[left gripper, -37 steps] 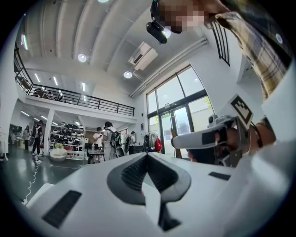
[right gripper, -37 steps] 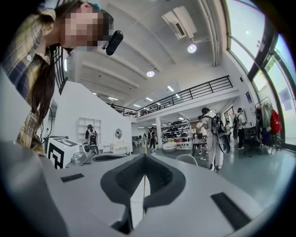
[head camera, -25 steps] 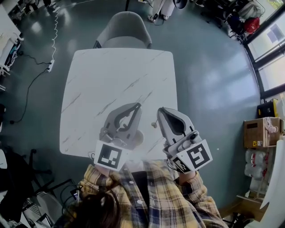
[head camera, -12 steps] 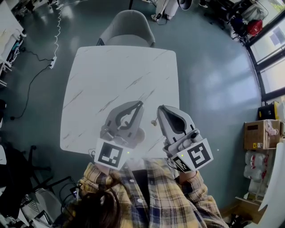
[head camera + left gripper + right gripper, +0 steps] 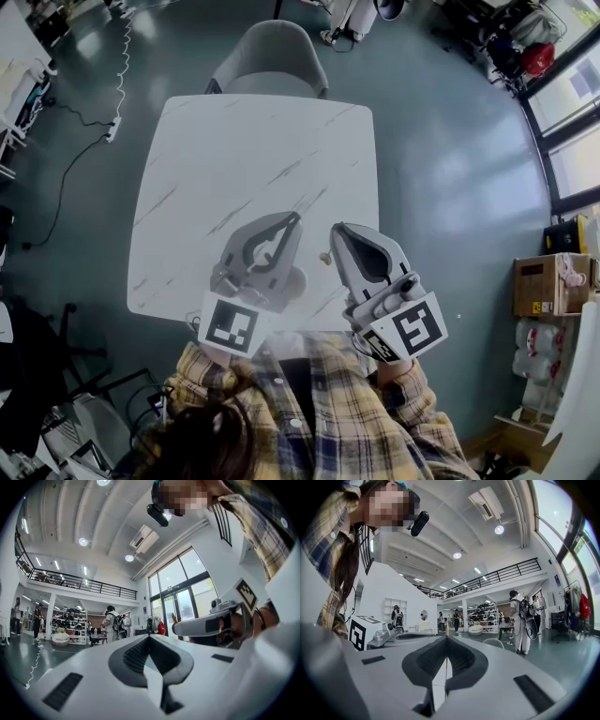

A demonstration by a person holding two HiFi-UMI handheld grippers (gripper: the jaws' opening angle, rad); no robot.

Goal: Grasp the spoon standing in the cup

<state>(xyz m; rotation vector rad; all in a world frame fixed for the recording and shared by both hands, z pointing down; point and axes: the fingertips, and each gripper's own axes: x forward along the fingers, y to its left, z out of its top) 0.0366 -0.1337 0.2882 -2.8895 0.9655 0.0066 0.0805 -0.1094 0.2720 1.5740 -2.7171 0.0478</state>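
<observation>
Far left, a power strip point(image 5: 108, 136) trails its cable across the dark floor point(image 5: 450, 169). Moving in, the white marble table point(image 5: 234, 159) has a grey chair point(image 5: 272, 56) tucked at its far side.

Over the table's near part comes the left gripper point(image 5: 294, 218), held level with its marker cube point(image 5: 230, 328) toward the person. In the left gripper view its jaws are pressed together tip to tip, with nothing between them.

Just to its right is the spoon point(image 5: 446, 629). It shows as a slim yellowish stem standing upright, pinched right at the tips of the right gripper point(image 5: 336, 229). The stem pokes up above the closed jaws and runs down behind them. In the head view, what looks like the spoon's rounded end point(image 5: 325, 258) hangs just beside that gripper's left flank, over the table. The right gripper is also level, side by side with the left one, the two tips near each other but apart.

The cup I can't pick out in any view.

Below both grippers is the person's plaid shirt point(image 5: 328, 412). Far right, a cardboard box point(image 5: 544, 279) sits by the windows.
</observation>
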